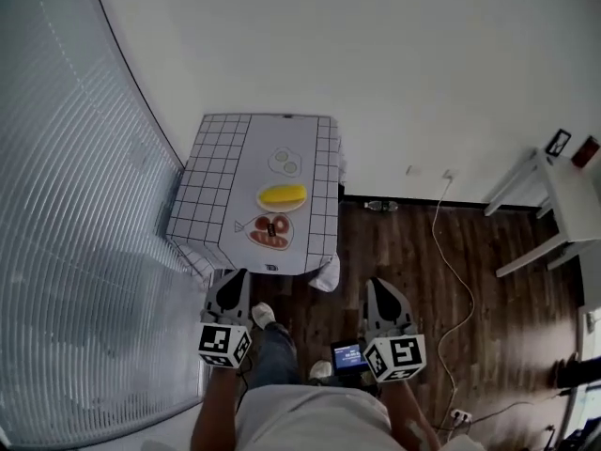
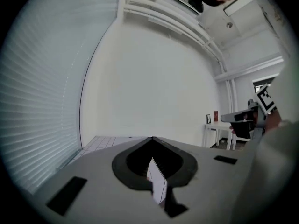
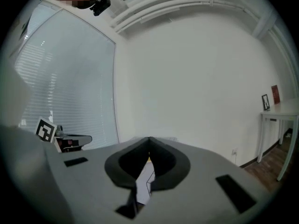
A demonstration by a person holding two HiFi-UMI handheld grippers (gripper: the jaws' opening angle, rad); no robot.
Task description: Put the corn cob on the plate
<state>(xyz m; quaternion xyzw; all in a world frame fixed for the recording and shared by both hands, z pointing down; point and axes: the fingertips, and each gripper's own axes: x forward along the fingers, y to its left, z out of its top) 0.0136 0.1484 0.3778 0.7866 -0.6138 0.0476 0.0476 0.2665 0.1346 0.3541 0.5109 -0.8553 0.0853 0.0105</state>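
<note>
Corn cob (image 1: pixel 282 195), bright yellow, is lying flat on a pale oval plate (image 1: pixel 262 200) in the middle of the table (image 1: pixel 211 172), and that's well away from both tools. The table wears a white cloth with a black grid, and the plate sits on a plain white strip down its centre. Just behind it there's a second dish (image 1: pixel 285 162) with two pale round pieces, and just in front a dish (image 1: pixel 269 232) of reddish-brown food. Down at the near edge of the head view, the left gripper (image 1: pixel 236 274) and the right gripper (image 1: pixel 377 284) are held side by side over the dark wood floor (image 1: pixel 413 252), short of the table, each with its marker cube at the back. Both point roughly towards the table. Each gripper's own view shows its jaws pressed tight together, tips meeting, with nothing between them. A white cable (image 1: pixel 449 261) trails across the floor, a small bottle (image 1: pixel 380 206) lies by the wall, and a white side table (image 1: pixel 563 200) stands off to the right. Window blinds (image 1: pixel 75 205) fill the left side.
</note>
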